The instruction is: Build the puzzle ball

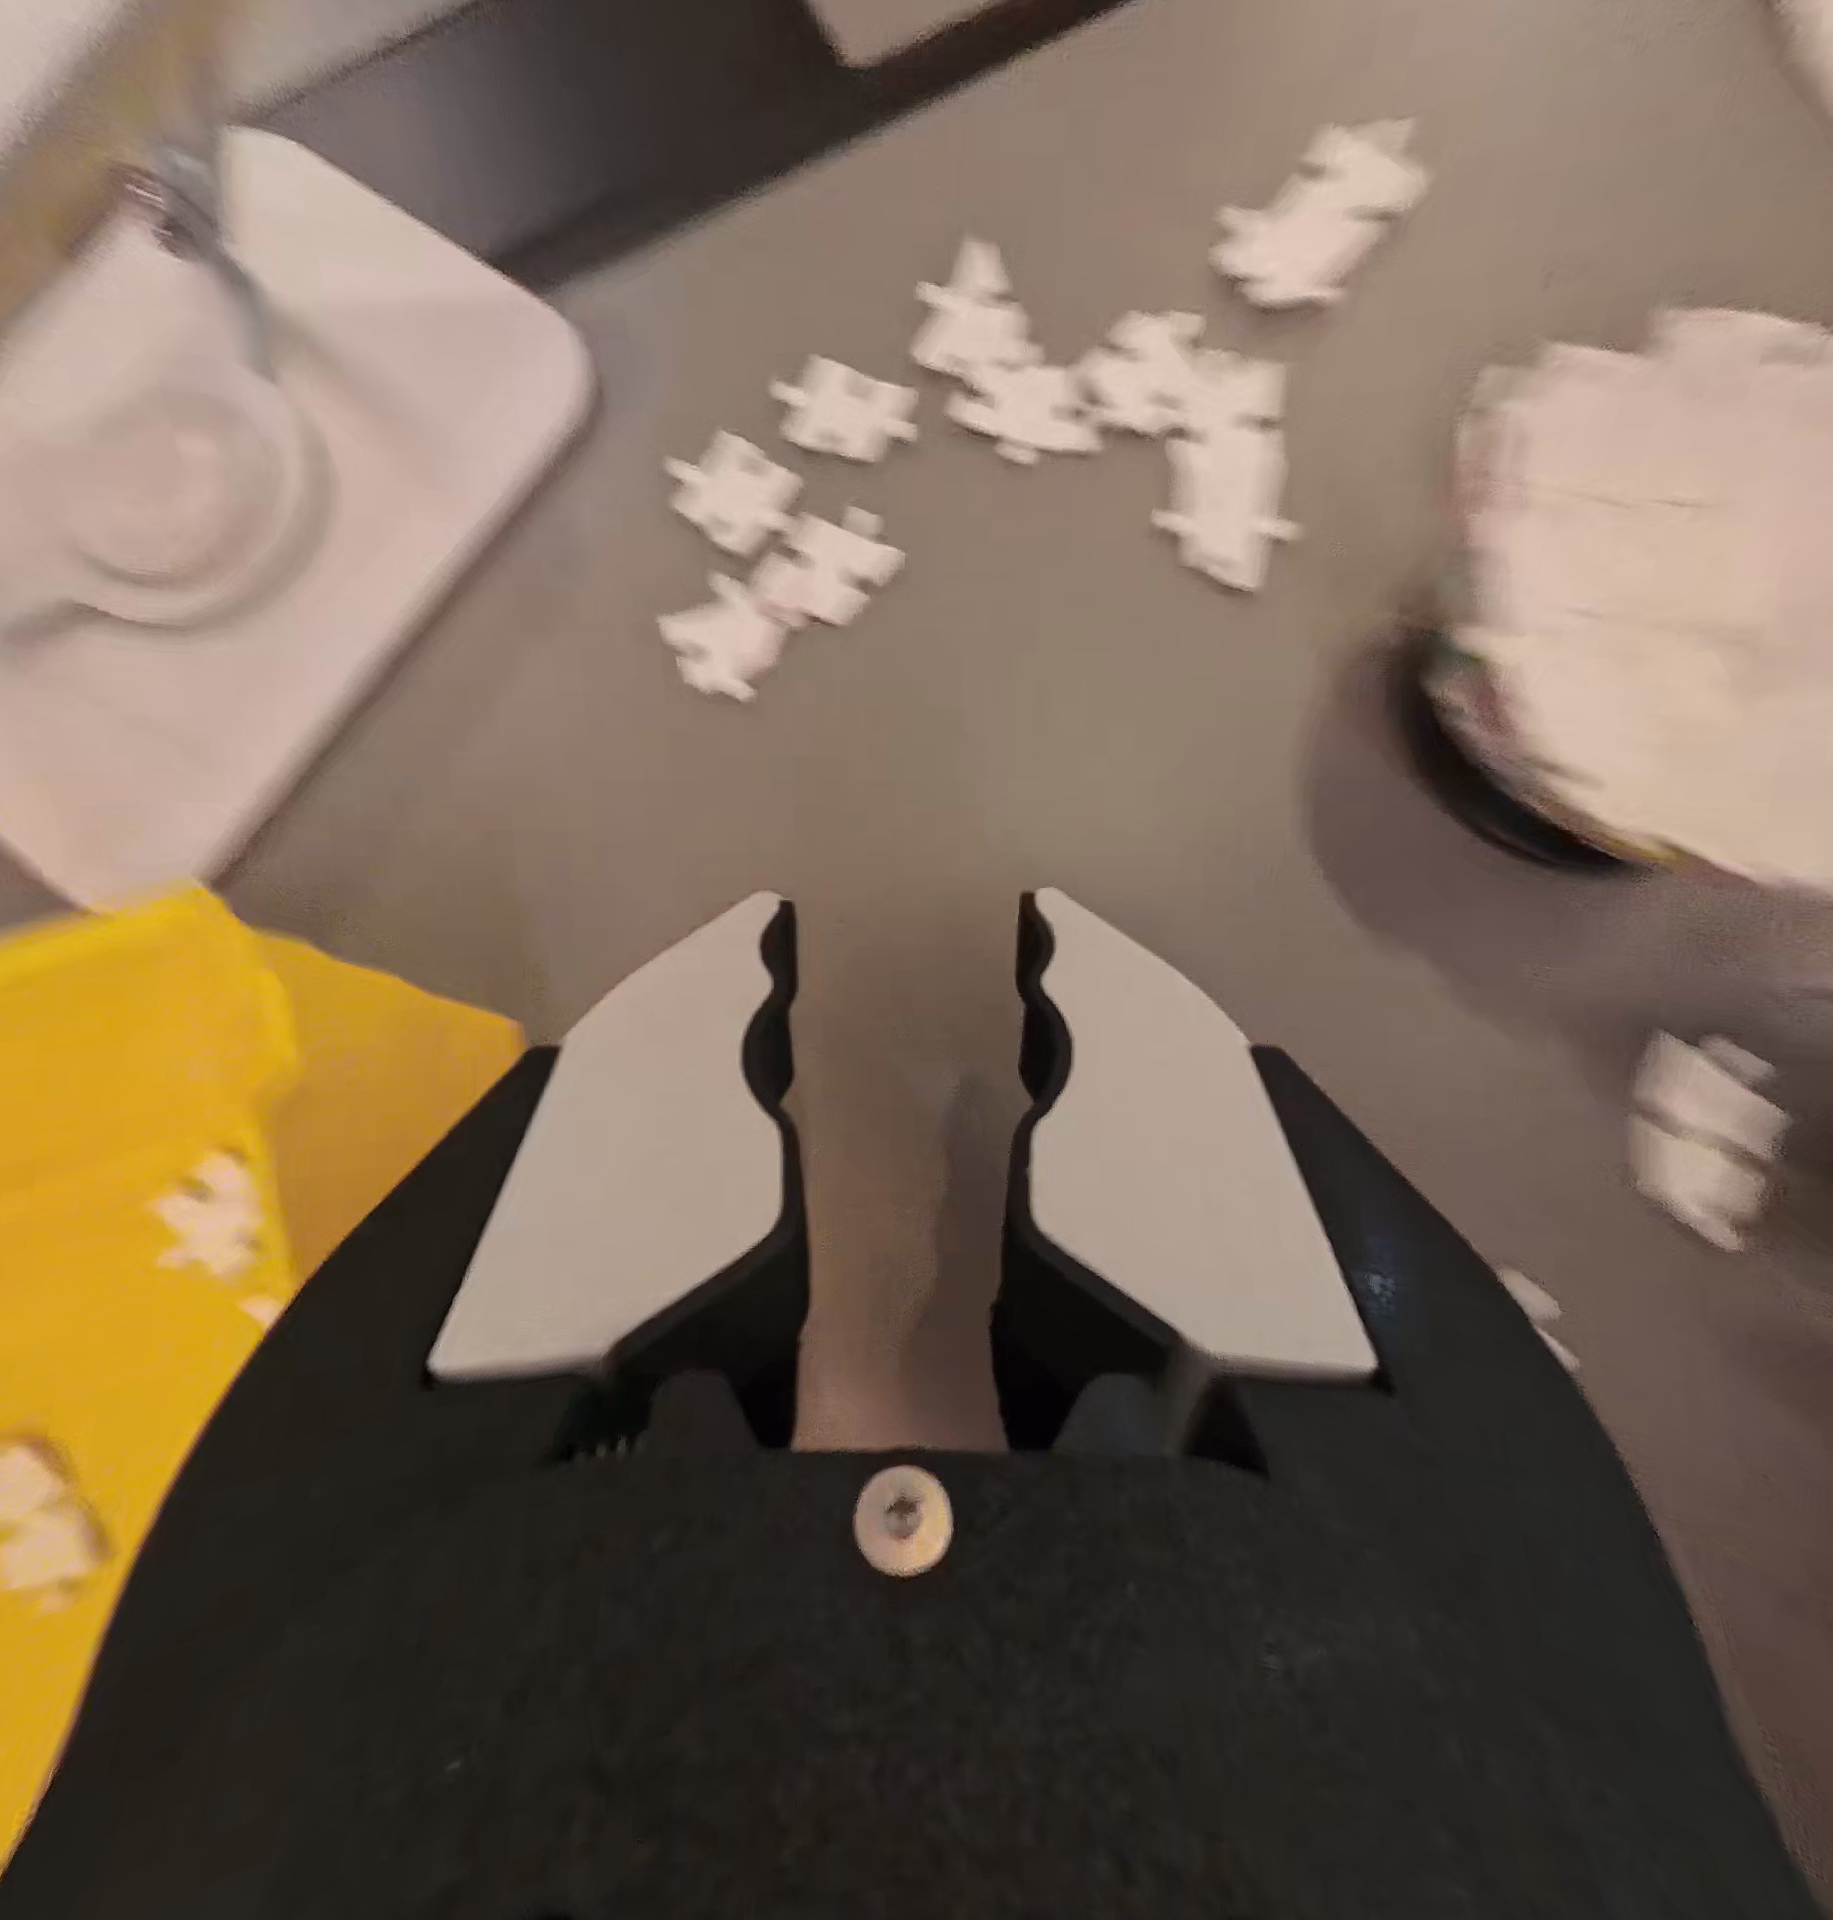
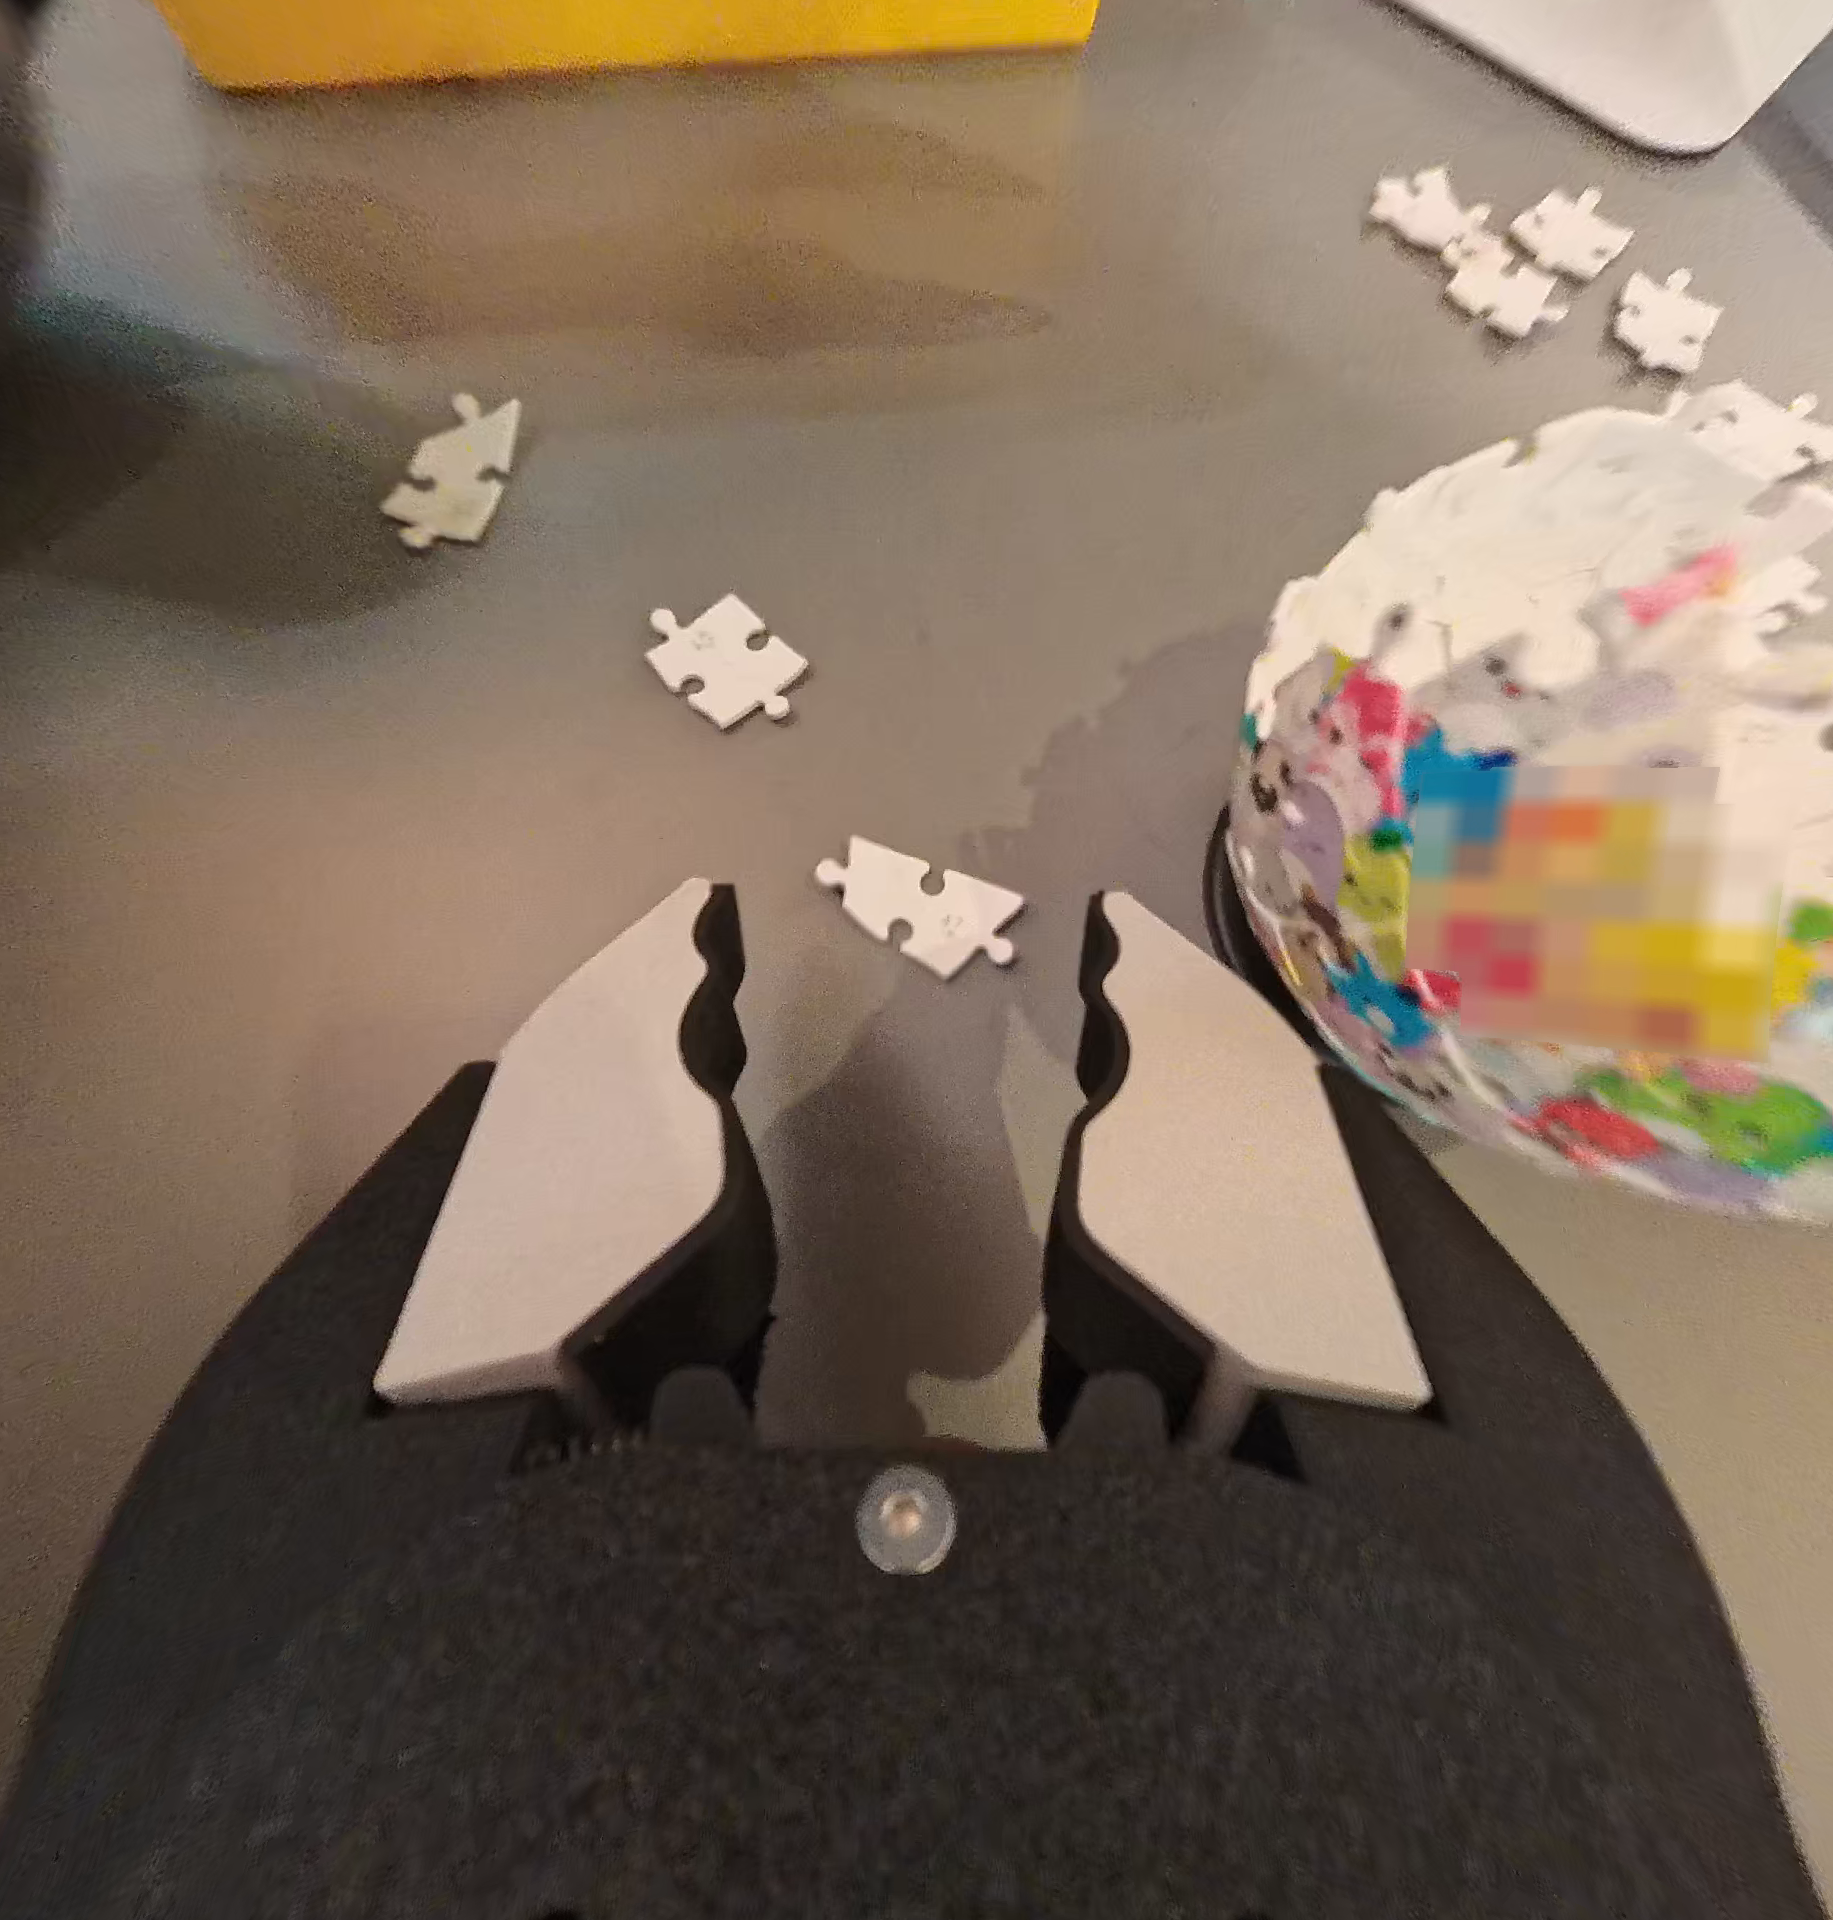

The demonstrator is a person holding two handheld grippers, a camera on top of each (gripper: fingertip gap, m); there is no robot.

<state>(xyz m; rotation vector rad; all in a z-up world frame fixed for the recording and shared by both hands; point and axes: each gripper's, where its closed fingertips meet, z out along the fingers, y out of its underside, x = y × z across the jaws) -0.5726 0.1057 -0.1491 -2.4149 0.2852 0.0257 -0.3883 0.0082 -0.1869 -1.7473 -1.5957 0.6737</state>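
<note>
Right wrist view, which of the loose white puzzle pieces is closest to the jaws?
The two-piece joined chunk lying just ahead of the open right gripper, between its fingertips. The single piece and the pointed piece lie farther off to the left.

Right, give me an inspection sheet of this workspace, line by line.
Surface: smooth grey tabletop, with soft shadows.
Job's things: half-built colourful puzzle ball on a dark round stand; loose white jigsaw pieces scattered, one white piece just ahead of the right hand-held gripper.
Clutter: yellow box with a few pieces inside; white square tray holding a clear round item, too blurred to identify.
Grippers: left hand-held gripper open, holding nothing; right open, holding nothing.
Cables: nothing seen.
Surroundings: white object at the far edge in the right wrist view; a dark strip beyond the table.
</note>
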